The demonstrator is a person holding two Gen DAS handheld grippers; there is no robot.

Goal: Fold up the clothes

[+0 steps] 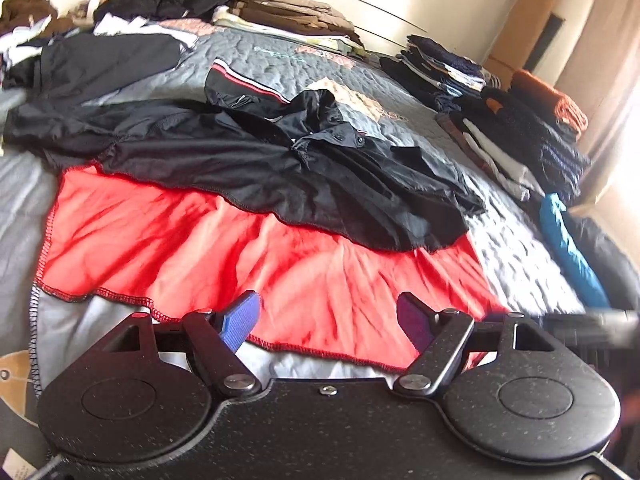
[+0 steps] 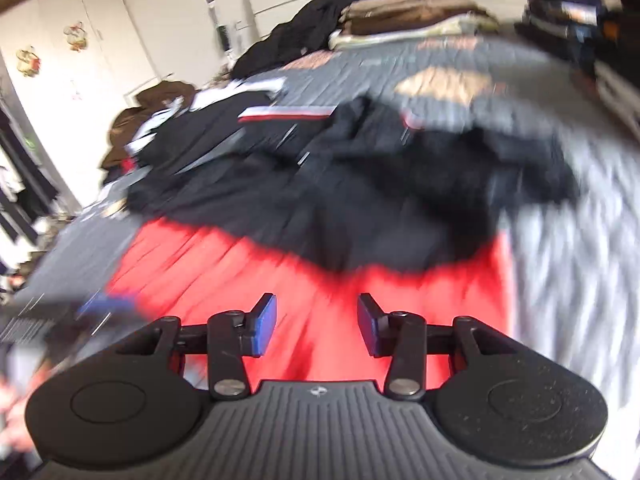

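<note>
1. The left wrist view is the sharp one: a red garment (image 1: 224, 248) lies spread on the bed (image 1: 516, 248), and a black shirt (image 1: 304, 168) with buttons at its collar is draped over the red garment's far part.
2. Only this view shows the folded stacks (image 1: 520, 128) along the bed's right edge, with a blue item (image 1: 568, 248) nearer the camera on that side.
3. The right wrist view adds white cupboard doors (image 2: 80, 60) on the far left wall and a loose heap of dark and brown clothes (image 2: 160, 120) at the bed's left side.
4. Both views catch a brown folded pile (image 1: 288, 8) at the far end of the bed, with black clothing heaped beside it.
5. The right wrist view is heavily smeared; the black shirt (image 2: 360, 200) reads there only as a dark mass, no buttons or seams visible.
6. A blurred blue-and-dark shape at the left edge of that view cannot be identified.
7. The left gripper (image 1: 328, 320) is spread wide, empty, hovering at the red garment's near stitched hem.
8. The right gripper (image 2: 317, 328) is also spread, nothing between its pads, over the red garment (image 2: 280, 280), with the black shirt just beyond.
</note>
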